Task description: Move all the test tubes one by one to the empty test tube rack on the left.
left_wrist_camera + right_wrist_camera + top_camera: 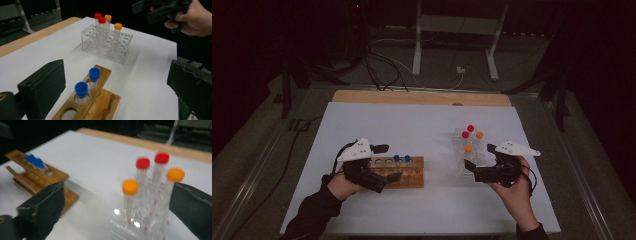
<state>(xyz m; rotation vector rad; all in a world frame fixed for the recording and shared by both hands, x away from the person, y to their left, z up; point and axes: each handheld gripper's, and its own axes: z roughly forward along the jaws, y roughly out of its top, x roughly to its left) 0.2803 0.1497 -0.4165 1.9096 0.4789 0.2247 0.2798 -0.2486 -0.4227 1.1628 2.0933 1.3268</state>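
A wooden rack (404, 177) lies on the white table with two blue-capped tubes (85, 90) standing in its holes. My left gripper (388, 162) is open at the rack's left end. Its jaws stand wide apart on either side of the blue tubes (402, 159) and touch neither. To the right is a clear plastic rack (469, 160) with two red-capped tubes (152, 161) and two orange-capped tubes (130, 187). My right gripper (479, 157) is open just at the clear rack's near right side, with nothing held in its jaws.
The white table sheet (412, 125) has bare room in the middle and at the back. A wooden table edge (422, 96) runs along the far side. Cables and a metal stand (417, 45) sit on the floor beyond. The other hand with its gripper (162, 10) appears at the top right of the left gripper view.
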